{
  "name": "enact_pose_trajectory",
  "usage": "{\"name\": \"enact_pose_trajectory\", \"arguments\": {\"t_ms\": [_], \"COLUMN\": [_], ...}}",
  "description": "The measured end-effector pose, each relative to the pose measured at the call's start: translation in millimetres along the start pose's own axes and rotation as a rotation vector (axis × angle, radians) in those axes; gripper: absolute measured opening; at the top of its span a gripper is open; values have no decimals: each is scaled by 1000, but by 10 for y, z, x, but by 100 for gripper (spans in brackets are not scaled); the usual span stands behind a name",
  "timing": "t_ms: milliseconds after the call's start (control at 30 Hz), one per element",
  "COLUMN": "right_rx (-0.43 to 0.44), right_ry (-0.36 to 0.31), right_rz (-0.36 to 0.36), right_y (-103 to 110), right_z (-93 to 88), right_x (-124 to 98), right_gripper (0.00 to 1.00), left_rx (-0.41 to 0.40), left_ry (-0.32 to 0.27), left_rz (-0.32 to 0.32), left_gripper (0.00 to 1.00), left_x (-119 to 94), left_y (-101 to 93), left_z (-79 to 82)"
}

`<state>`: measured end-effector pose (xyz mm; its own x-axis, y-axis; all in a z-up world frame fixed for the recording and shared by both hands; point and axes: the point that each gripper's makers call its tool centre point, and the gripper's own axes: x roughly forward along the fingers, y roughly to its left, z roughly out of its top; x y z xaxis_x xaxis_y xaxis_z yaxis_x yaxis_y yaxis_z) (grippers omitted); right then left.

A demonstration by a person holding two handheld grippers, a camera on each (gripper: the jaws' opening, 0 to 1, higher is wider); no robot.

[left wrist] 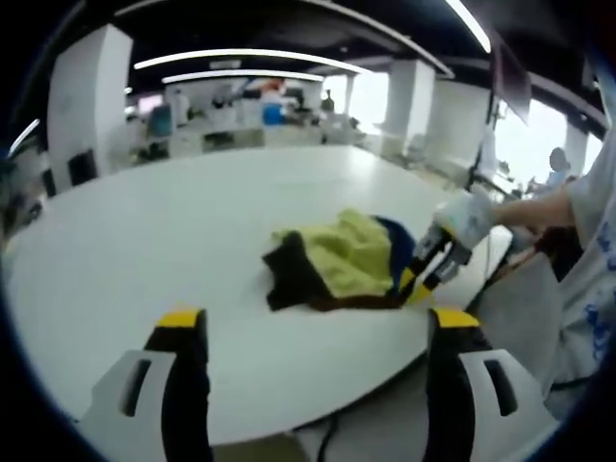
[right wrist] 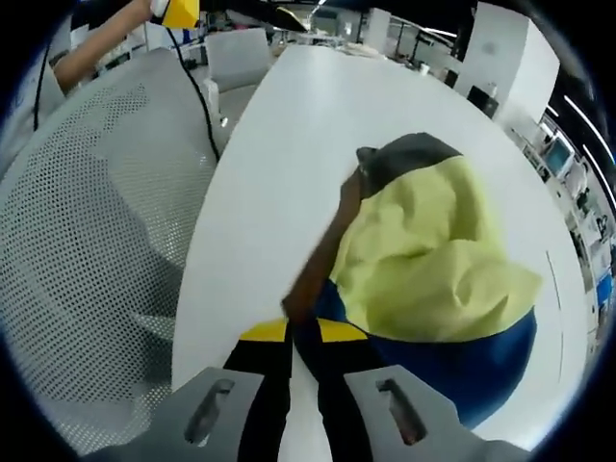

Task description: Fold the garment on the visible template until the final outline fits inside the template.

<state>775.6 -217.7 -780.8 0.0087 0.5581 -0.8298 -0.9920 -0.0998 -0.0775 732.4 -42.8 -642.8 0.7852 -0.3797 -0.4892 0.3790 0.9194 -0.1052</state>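
A crumpled garment (left wrist: 337,258) in yellow-green, black and blue lies on the white table (left wrist: 192,221) near its right edge. In the left gripper view my left gripper (left wrist: 318,322) stands wide open above the table's near edge, short of the garment, with nothing between its jaws. My right gripper (left wrist: 425,277) comes in from the right, held by a gloved hand (left wrist: 467,219), and pinches the garment's blue and black edge. In the right gripper view the right gripper (right wrist: 300,332) is shut on a dark brown hem of the garment (right wrist: 433,260), which bunches up just ahead of the jaws.
A grey mesh chair (right wrist: 87,241) stands against the table's edge beside the right gripper. A person's arm with the left gripper (right wrist: 178,12) shows far off. A person's sleeve (left wrist: 597,241) is on the right. Office desks and pillars (left wrist: 87,96) lie beyond the table.
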Motion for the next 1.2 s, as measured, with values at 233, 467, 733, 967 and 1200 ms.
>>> {"name": "enact_pose_trajectory", "arguments": {"t_ms": [233, 467, 733, 967, 1200], "right_rx": [94, 117, 146, 249, 354], "right_ry": [-10, -27, -40, -149, -300], "right_rz": [15, 4, -47, -72, -166], "right_y": [-17, -17, -16, -13, -285], "right_z": [-4, -12, -6, 166, 472], "right_x": [5, 1, -24, -234, -688], "right_gripper": [7, 4, 2, 2, 2], "left_rx": [-3, 73, 191, 247, 358], "left_ry": [9, 37, 71, 62, 64], "left_rz": [0, -27, -58, -101, -119], "left_gripper": [90, 90, 88, 81, 66], "left_x": [16, 65, 183, 254, 510], "left_y": [2, 12, -27, -115, -121], "left_z": [-32, -52, -72, -103, -148]}}
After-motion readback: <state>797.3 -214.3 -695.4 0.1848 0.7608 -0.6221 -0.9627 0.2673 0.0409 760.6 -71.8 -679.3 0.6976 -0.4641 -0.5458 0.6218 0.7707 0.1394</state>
